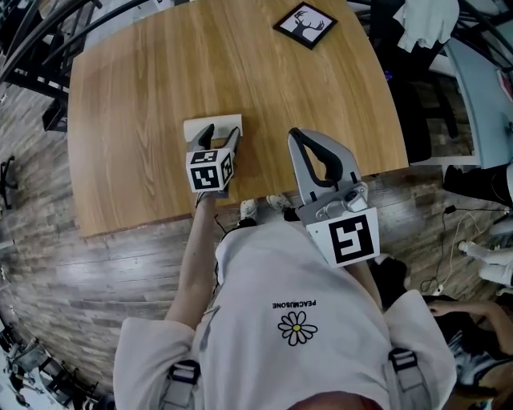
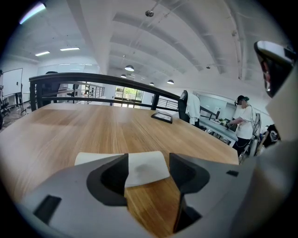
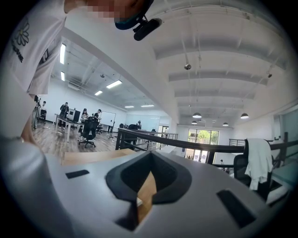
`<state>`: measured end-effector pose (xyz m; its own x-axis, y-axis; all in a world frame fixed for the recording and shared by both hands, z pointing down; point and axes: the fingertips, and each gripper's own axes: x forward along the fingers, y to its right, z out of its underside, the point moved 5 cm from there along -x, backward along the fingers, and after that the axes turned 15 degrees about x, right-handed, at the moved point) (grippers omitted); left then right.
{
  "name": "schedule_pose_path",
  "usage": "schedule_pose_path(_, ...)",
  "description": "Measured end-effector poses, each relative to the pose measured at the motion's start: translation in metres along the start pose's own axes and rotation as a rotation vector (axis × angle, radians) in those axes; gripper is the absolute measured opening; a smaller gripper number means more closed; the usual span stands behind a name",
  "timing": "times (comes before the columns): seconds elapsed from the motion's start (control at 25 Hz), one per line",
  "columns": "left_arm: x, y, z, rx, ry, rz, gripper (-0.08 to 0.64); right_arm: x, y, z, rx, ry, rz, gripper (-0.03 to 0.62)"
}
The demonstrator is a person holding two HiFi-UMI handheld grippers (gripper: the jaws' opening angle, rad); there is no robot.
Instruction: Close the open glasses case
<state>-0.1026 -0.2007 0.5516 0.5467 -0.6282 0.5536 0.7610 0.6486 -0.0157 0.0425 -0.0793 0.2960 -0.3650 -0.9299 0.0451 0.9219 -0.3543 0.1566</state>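
Note:
The white glasses case (image 1: pixel 210 126) lies flat on the wooden table (image 1: pixel 136 96), near its front edge. My left gripper (image 1: pixel 222 133) hovers at the case's near end, jaws open, one finger to each side of it. In the left gripper view the case (image 2: pixel 145 168) shows as a low white slab between and beyond the open left gripper (image 2: pixel 148 161); I cannot tell how its lid stands. My right gripper (image 1: pixel 295 133) is held above the table's front edge, right of the case, shut with nothing in it. The right gripper (image 3: pixel 150 155) shows its tips touching.
A black picture frame (image 1: pixel 304 24) with a deer drawing lies at the table's far right, also seen as a dark frame (image 2: pixel 162 117) from the left gripper. A chair with a white cloth (image 1: pixel 429 20) stands beyond the table. A person (image 2: pixel 243 123) stands at a bench to the right.

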Motion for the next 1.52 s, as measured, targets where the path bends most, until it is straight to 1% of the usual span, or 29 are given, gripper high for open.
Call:
schedule_pose_path(0.2,-0.003,0.004,-0.005,0.007,0.016,0.007,0.272,-0.003,-0.002,-0.001,-0.003,0.003,0.003,0.008)
schedule_pose_path(0.32,-0.007,0.004,-0.024,0.017,0.062,0.003,0.272,-0.004,-0.001,-0.003,-0.003,0.009,0.004,0.008)
schedule_pose_path(0.4,-0.015,0.003,-0.049,0.031,0.123,-0.003,0.272,-0.003,0.0,-0.004,-0.003,0.014,0.003,0.008)
schedule_pose_path(0.56,-0.045,0.005,-0.114,0.06,0.274,-0.029,0.27,-0.001,0.0,-0.007,-0.002,0.031,-0.006,0.008)
schedule_pose_path(0.68,-0.081,0.013,-0.161,0.05,0.395,-0.014,0.27,0.002,-0.002,-0.01,-0.01,0.046,-0.017,0.008)
schedule_pose_path(0.72,-0.094,0.019,-0.174,0.059,0.44,-0.008,0.266,0.003,-0.003,-0.012,-0.015,0.051,-0.019,0.008)
schedule_pose_path(0.76,-0.108,0.024,-0.185,0.078,0.481,-0.014,0.252,0.005,-0.003,-0.013,-0.021,0.057,-0.021,0.008)
schedule_pose_path(0.8,-0.121,0.028,-0.194,0.105,0.515,-0.034,0.223,0.006,-0.002,-0.015,-0.025,0.064,-0.02,0.008)
schedule_pose_path(0.84,-0.133,0.032,-0.201,0.134,0.542,-0.063,0.177,0.008,-0.001,-0.017,-0.028,0.071,-0.018,0.008)
schedule_pose_path(0.88,-0.144,0.036,-0.206,0.162,0.559,-0.095,0.105,0.01,0.0,-0.02,-0.032,0.077,-0.015,0.008)
schedule_pose_path(0.92,-0.153,0.039,-0.21,0.187,0.565,-0.118,0.024,0.011,0.001,-0.022,-0.035,0.084,-0.012,0.008)
schedule_pose_path(1.0,-0.165,0.044,-0.216,0.225,0.571,-0.128,0.017,0.014,0.004,-0.026,-0.041,0.101,-0.006,0.008)
schedule_pose_path(1.08,-0.173,0.048,-0.223,0.24,0.591,-0.122,0.018,0.016,0.007,-0.029,-0.043,0.114,-0.002,0.008)
schedule_pose_path(1.16,-0.178,0.048,-0.226,0.243,0.608,-0.127,0.017,0.017,0.008,-0.031,-0.05,0.118,0.0,0.008)
schedule_pose_path(1.24,-0.181,0.048,-0.226,0.238,0.606,-0.129,0.018,0.02,0.008,-0.031,-0.059,0.117,0.002,0.008)
schedule_pose_path(1.4,-0.186,0.049,-0.226,0.208,0.6,-0.103,0.017,0.023,0.006,-0.03,-0.069,0.104,0.004,0.008)
schedule_pose_path(1.52,-0.191,0.05,-0.229,0.228,0.608,-0.118,0.017,0.022,0.006,-0.029,-0.062,0.103,0.004,0.008)
